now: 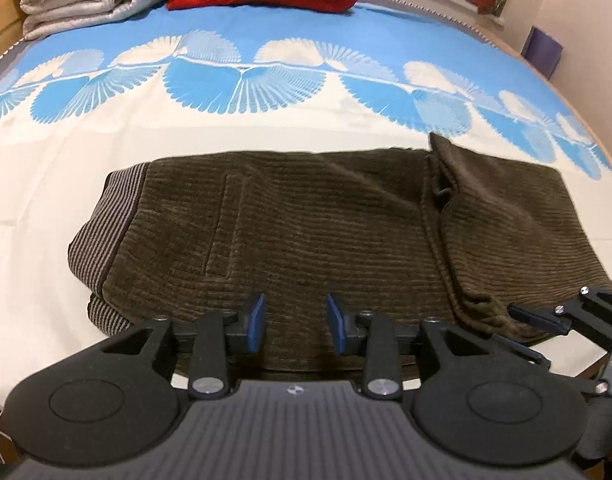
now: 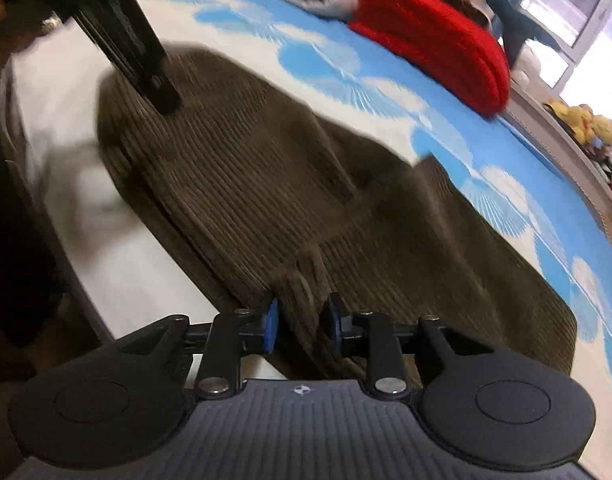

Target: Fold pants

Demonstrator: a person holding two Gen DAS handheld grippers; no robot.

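On the bed lie folded brown pants; the left gripper gapes empty, the right gripper straddles a fabric ridge, pads not pressing.

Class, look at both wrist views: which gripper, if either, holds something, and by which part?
The left gripper holds nothing. A bunched fold at the near edge of the brown pants sits between the right gripper's pads; blur hides whether they press it.

We see the right hand-held gripper low in the frame, its blue pads standing on either side of a bunched ridge of the brown corduroy pants, which lie folded across the bed. The blurred frame hides whether the pads press the cloth. The left hand-held gripper reaches in over the far end, and a red blanket lies beyond.
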